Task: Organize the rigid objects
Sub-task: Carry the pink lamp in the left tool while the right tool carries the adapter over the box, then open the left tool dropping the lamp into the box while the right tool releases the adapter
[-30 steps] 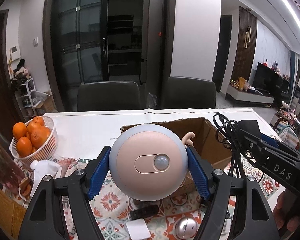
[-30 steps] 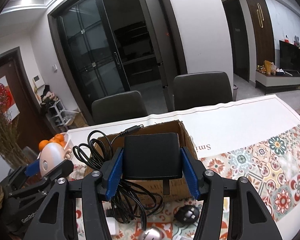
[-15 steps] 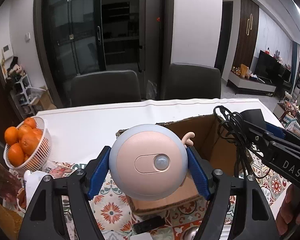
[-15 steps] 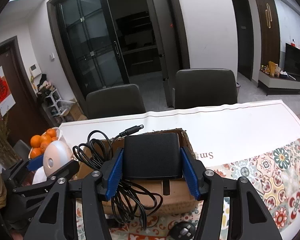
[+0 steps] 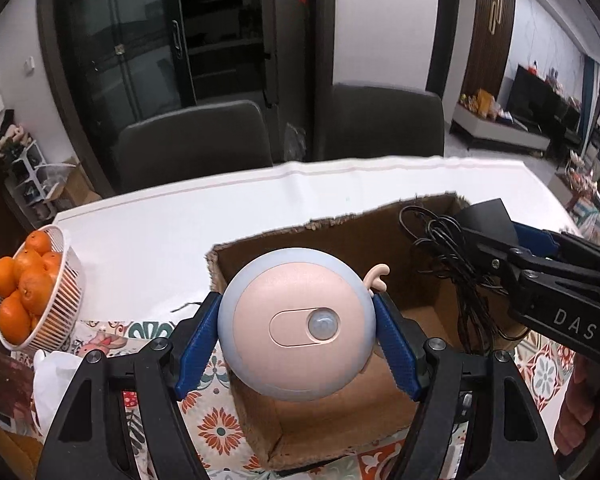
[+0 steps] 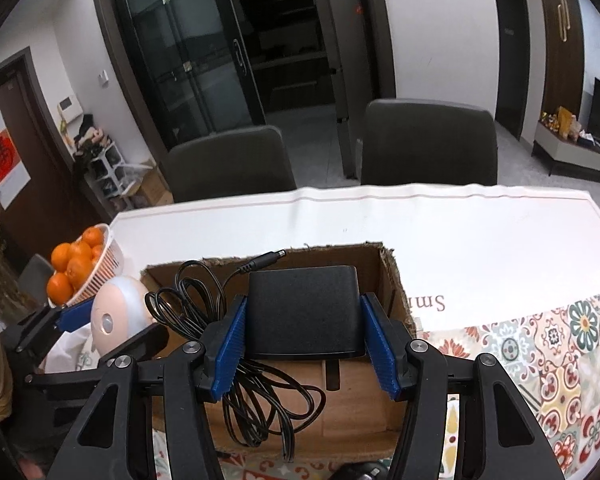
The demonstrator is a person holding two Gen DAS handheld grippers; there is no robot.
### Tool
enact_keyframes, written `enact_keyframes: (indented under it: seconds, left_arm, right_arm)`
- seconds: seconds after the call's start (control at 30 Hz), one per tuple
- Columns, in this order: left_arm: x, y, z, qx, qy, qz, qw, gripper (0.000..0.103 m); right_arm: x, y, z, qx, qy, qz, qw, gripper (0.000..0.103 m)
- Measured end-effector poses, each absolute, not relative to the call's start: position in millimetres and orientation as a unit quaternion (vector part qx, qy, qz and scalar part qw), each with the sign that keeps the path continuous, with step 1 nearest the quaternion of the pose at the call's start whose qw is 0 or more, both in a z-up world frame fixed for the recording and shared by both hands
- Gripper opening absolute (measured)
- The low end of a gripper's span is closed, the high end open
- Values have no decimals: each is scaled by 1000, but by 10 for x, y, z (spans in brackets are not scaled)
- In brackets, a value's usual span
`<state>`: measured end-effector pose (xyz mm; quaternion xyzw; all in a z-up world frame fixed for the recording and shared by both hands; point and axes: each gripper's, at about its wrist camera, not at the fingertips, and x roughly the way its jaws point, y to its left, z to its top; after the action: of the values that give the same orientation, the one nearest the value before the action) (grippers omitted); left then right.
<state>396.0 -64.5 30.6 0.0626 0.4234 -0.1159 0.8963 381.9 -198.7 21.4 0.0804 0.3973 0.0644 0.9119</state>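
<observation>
Cardboard now fills the lower half of both wrist views: a second ago the open brown cardboard box sat further off, and both hands have since carried their loads forward and down until they hang over its mouth. The left gripper has its blue jaws pinching a round pink-and-pale-blue sensor light by its sides, above the box's near left part. The right gripper has its jaws pinching a black rectangular power adapter, whose coiled black cable dangles into the box. Neither grip has changed. By my reading, both rigid things are about ready to be let go into the box; the cable could snag on the rim.

Under the box, the worktop carries a white cloth further back and a patterned floral tile-print mat nearer. A white basket of oranges stands at the left edge. Two dark chairs face the far side, before black glass doors.
</observation>
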Motion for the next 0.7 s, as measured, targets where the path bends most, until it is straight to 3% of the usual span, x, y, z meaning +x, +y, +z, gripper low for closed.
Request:
enact_keyframes:
  seconds: [0.37,0.7]
  left_arm:
    - [4063,-731,85,76,463,-132,873,74]
    - [3925,-696,179,78,437,-115,889,77]
  right_arm:
    - [4060,-2023,-63,84,448,79,886,57]
    - [3988,-2053,-73,91,448,82,885,58]
